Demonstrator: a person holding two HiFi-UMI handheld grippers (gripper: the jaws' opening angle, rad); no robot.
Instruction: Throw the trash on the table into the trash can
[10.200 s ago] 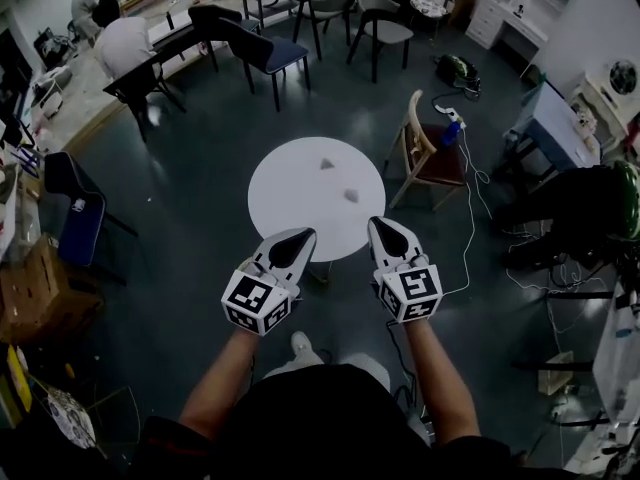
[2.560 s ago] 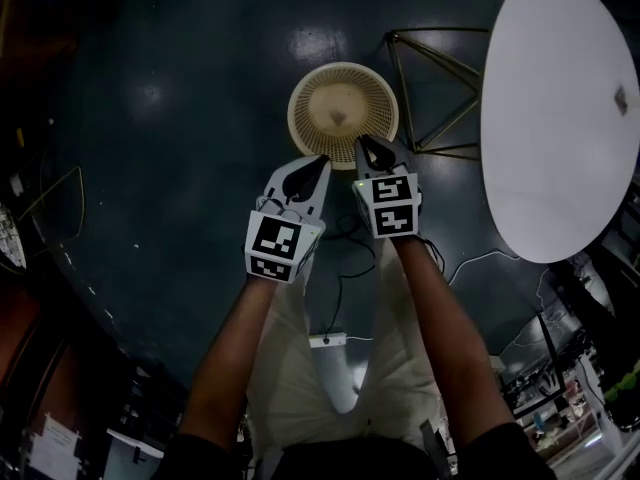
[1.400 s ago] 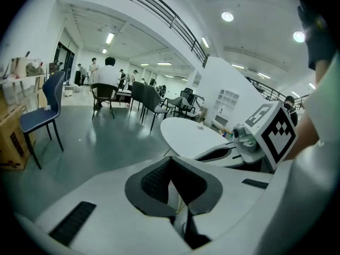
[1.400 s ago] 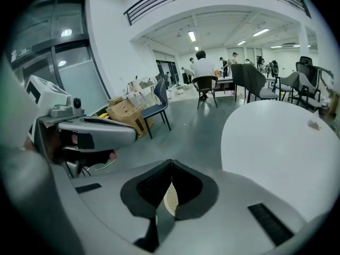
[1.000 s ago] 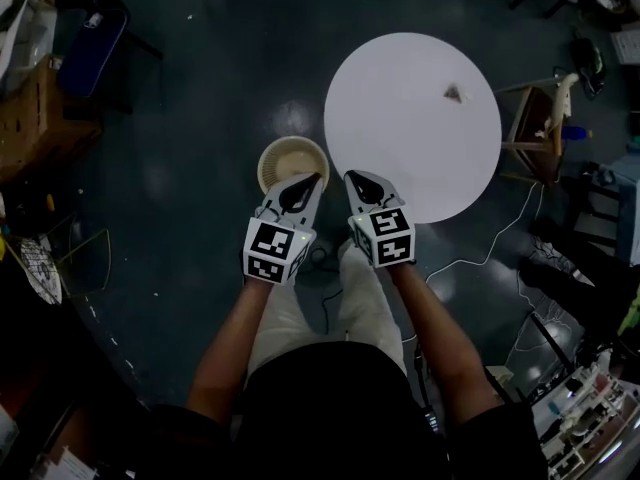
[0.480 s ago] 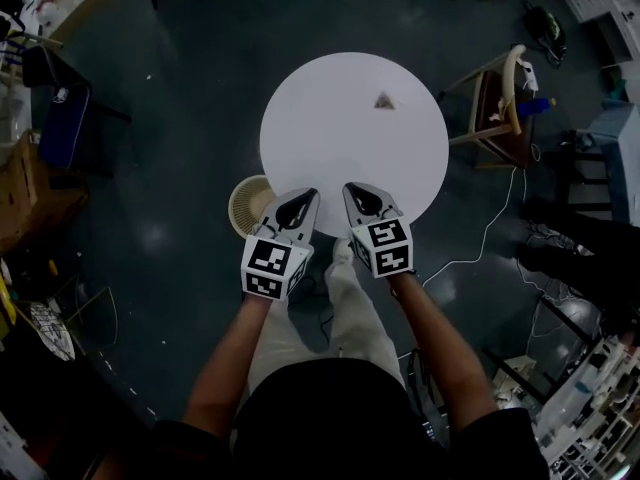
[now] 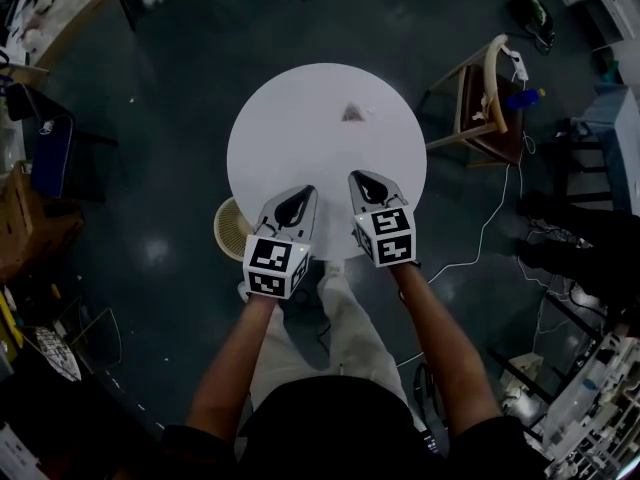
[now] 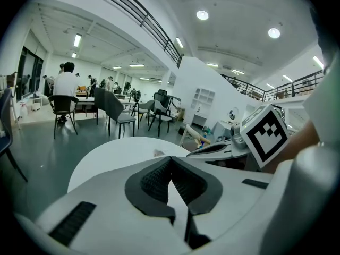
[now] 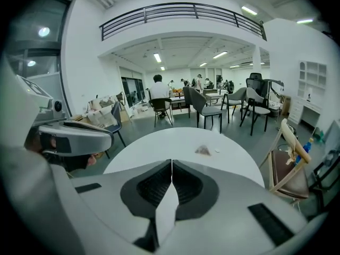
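Observation:
One small crumpled piece of trash lies on the far part of the round white table; it also shows as a grey scrap in the right gripper view and as a faint speck in the left gripper view. The round beige trash can stands on the floor at the table's near left edge, partly hidden by my left gripper. My right gripper hovers over the table's near edge. Both grippers are shut with nothing between the jaws, side by side, pointing at the table.
A wooden chair stands right of the table with a white cable trailing over the dark floor. More chairs and seated people are far behind the table. Clutter and boxes line the left side.
The view has swung from the trash can to the table. Both grippers, still shut and empty, now sit over the table's near edge, with the can at their left.

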